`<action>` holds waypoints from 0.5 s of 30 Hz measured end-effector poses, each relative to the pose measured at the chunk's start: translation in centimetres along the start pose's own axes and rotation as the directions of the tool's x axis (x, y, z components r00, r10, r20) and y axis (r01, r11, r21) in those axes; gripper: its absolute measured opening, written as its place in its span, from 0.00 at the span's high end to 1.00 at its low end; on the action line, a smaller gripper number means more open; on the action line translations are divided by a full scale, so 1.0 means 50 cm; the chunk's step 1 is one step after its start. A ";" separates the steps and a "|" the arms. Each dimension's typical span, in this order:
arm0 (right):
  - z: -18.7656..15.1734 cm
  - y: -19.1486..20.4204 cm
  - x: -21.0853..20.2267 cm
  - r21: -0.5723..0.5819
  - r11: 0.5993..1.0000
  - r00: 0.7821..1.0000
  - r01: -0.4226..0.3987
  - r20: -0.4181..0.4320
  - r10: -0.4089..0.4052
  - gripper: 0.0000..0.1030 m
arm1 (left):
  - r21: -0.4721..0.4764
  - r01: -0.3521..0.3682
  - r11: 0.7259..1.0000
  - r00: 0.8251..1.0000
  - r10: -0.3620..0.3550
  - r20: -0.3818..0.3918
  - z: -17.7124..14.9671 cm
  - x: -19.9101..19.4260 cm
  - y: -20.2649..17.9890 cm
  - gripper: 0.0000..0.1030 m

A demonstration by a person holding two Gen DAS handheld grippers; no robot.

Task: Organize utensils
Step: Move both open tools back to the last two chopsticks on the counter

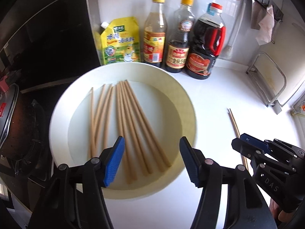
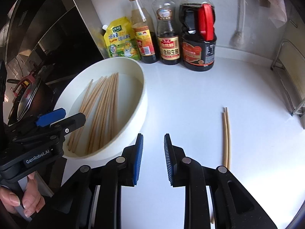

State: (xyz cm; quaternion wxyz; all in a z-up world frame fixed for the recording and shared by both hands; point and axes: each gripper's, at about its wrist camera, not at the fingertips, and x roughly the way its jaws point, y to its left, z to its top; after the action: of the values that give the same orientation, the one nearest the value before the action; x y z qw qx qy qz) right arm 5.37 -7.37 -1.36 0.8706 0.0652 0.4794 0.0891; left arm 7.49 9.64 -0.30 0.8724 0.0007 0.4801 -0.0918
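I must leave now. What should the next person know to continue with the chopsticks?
Left gripper: open, empty, over the white bowl.
Right gripper: open, empty, over bare counter.
Loose chopsticks lie in the bowl.
One pair of chopsticks lies side by side on the counter, right of the bowl.
Left: the chopsticks in the bowl, probably to be paired the same way.

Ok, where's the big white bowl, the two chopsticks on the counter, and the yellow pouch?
White bowl [image 1: 183, 99]: left wrist view, bare right inner wall.
Chopstick pair on the counter [image 2: 226, 133]: right wrist view, mid-length.
Yellow seasoning pouch [image 1: 122, 42]: left wrist view, front label.
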 end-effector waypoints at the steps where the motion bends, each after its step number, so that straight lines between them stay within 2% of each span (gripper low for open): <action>1: -0.004 -0.014 -0.004 0.010 1.000 1.000 0.006 -0.002 -0.006 0.78 | 0.004 0.007 1.000 1.000 -0.007 -0.004 -0.002 0.002 -0.011 0.43; 9: -0.039 -0.104 -0.021 0.065 0.997 0.999 0.043 -0.018 -0.042 0.71 | 0.051 0.040 0.998 0.999 -0.039 -0.019 -0.014 0.014 -0.102 0.37; 12: -0.051 -0.130 -0.027 0.080 0.996 0.999 0.050 -0.023 -0.049 0.65 | 0.059 0.053 0.997 0.998 -0.052 -0.021 -0.015 0.017 -0.128 0.36; 15: -0.063 -0.151 -0.029 0.091 0.994 0.998 0.057 -0.032 -0.054 0.64 | 0.071 0.063 0.995 0.998 -0.061 -0.029 -0.021 0.020 -0.155 0.36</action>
State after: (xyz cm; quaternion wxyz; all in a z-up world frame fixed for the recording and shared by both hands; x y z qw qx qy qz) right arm 2.64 -14.97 -3.33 0.8618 0.0906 0.4972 0.0436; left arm 5.91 1.96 -1.04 0.8621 0.0186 0.4878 -0.1359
